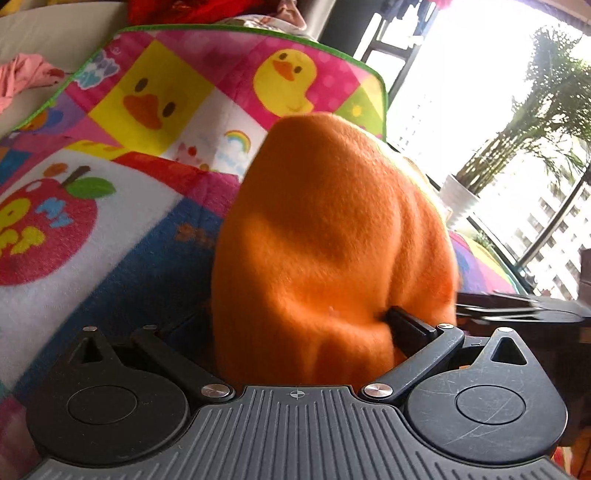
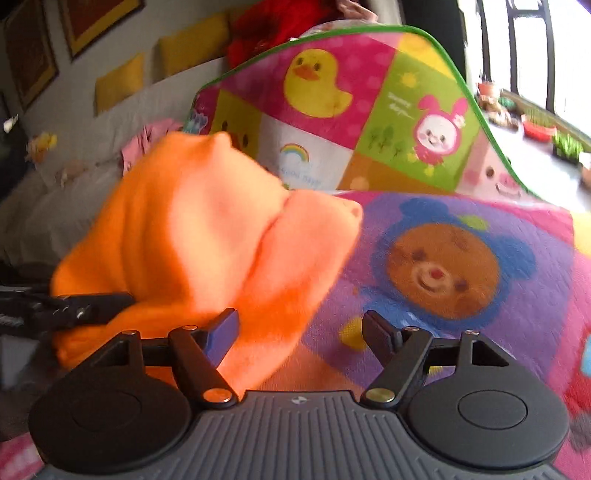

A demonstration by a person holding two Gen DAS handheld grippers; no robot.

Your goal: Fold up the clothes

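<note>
Mid-fold, the left tool pinches the orange garment at lower centre, while the right tool gapes empty and needs a fresh edge.

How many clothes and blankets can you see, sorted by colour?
Orange cloth: 1
Pink garment: 1
Red cloth heap: 1
Cartoon blanket: 1
Total: 4
</note>
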